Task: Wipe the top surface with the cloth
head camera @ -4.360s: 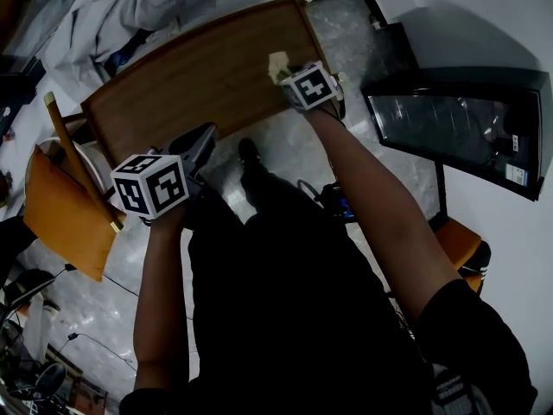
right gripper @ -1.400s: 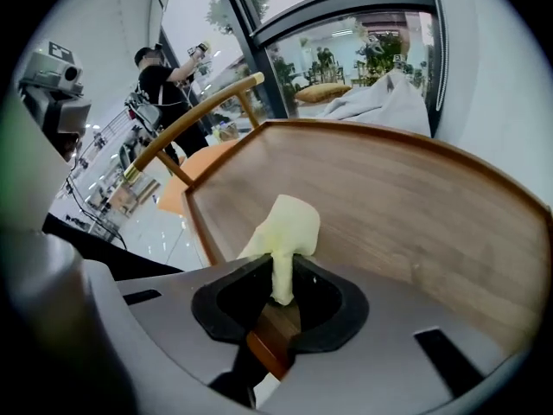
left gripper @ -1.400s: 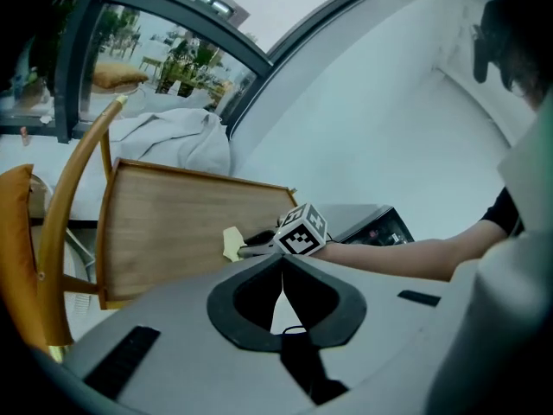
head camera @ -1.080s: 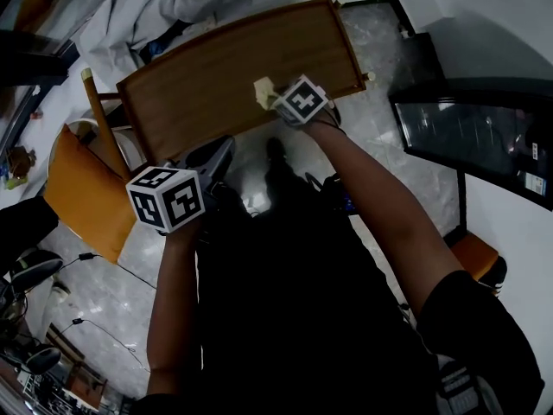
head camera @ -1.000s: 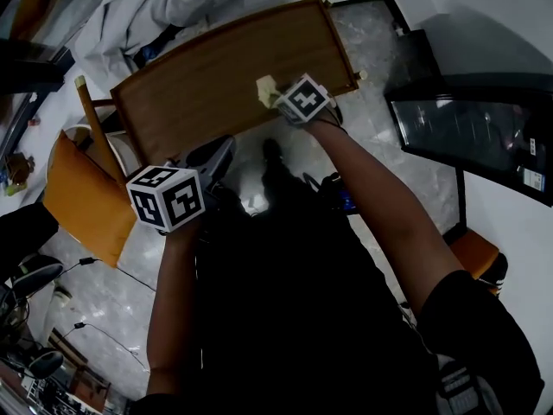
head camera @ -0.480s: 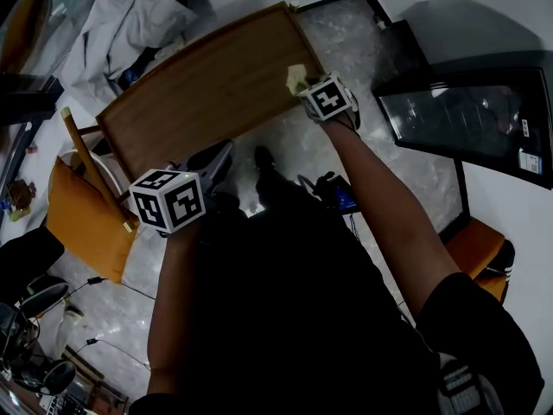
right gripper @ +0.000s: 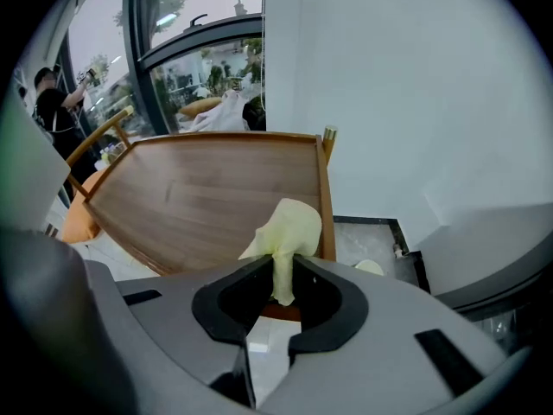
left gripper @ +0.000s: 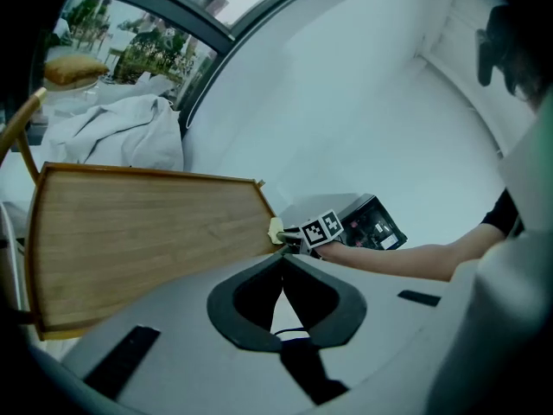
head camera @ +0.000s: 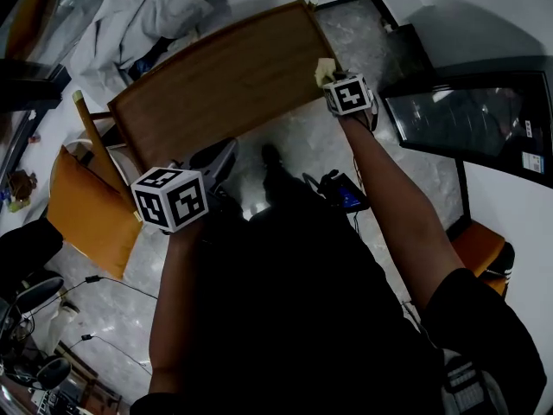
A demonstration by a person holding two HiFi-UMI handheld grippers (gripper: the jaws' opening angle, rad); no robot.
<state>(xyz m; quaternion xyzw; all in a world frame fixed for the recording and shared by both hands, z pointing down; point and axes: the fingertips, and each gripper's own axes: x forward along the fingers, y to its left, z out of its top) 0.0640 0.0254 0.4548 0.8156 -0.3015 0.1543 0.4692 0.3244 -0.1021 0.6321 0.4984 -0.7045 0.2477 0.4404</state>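
Observation:
The wooden table top (head camera: 216,76) fills the upper middle of the head view. A pale yellow cloth (head camera: 326,69) rests at its near right corner, and my right gripper (head camera: 333,81) is shut on it. In the right gripper view the cloth (right gripper: 289,225) stands up out of the closed jaws of the right gripper (right gripper: 281,271), over the table's right rim (right gripper: 327,197). My left gripper (head camera: 226,150) hangs off the table's near edge, above the floor. The left gripper (left gripper: 281,266) is shut on nothing, and its view looks across the table top (left gripper: 147,232) at the cloth (left gripper: 276,229).
An orange chair (head camera: 82,206) with a wooden frame stands at the table's left end. White fabric (head camera: 138,15) is heaped beyond the table. A dark glass-fronted cabinet (head camera: 467,119) lies right of the table. A person (right gripper: 52,102) stands far off by the windows.
My right gripper has slid the cloth rightward along the table's near edge to the right corner. The left gripper has stayed where it was, shut.

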